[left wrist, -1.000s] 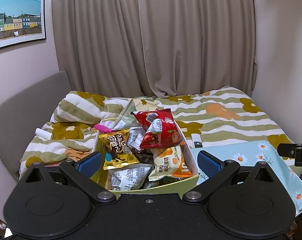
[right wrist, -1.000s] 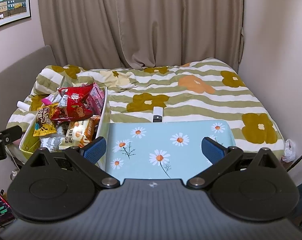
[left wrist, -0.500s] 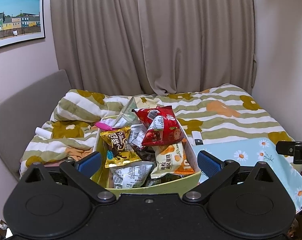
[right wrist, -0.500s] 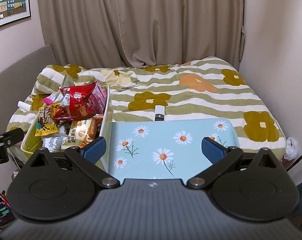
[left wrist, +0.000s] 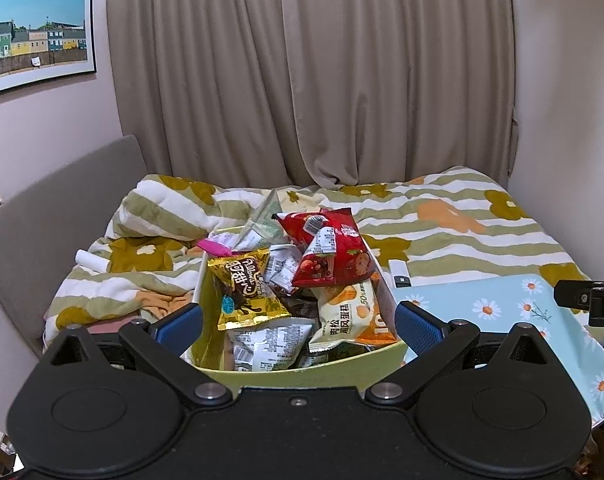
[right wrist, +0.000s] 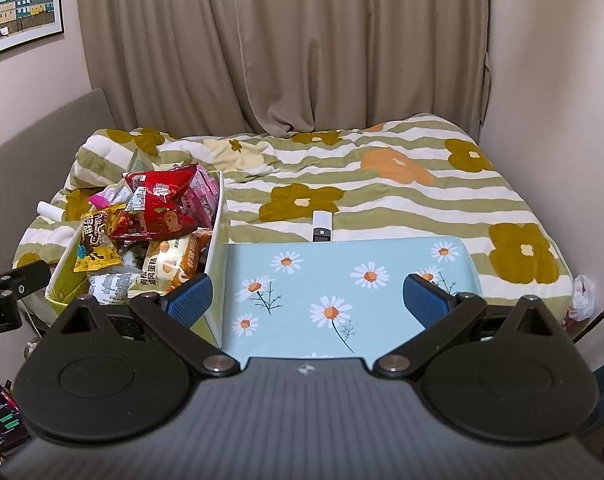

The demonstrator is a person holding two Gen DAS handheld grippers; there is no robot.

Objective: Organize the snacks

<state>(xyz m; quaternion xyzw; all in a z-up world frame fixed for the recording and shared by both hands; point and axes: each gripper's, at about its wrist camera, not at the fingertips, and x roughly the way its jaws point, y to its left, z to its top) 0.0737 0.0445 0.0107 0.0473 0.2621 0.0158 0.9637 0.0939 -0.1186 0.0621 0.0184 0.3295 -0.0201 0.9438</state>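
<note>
The bin of snacks sits lower centre, slightly nearer than a second ago; both grippers, left and right, stay spread, empty, closing in.

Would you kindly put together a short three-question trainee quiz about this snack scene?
1. True or false: the left gripper is open.
2. Which packet lies on top of the pile in the bin: A gold, B red, C white?
3. Fill in: the remote lies on the ____.

Key: 1 true. 2 B, the red packet. 3 striped blanket, just beyond the daisy-print board.
</note>
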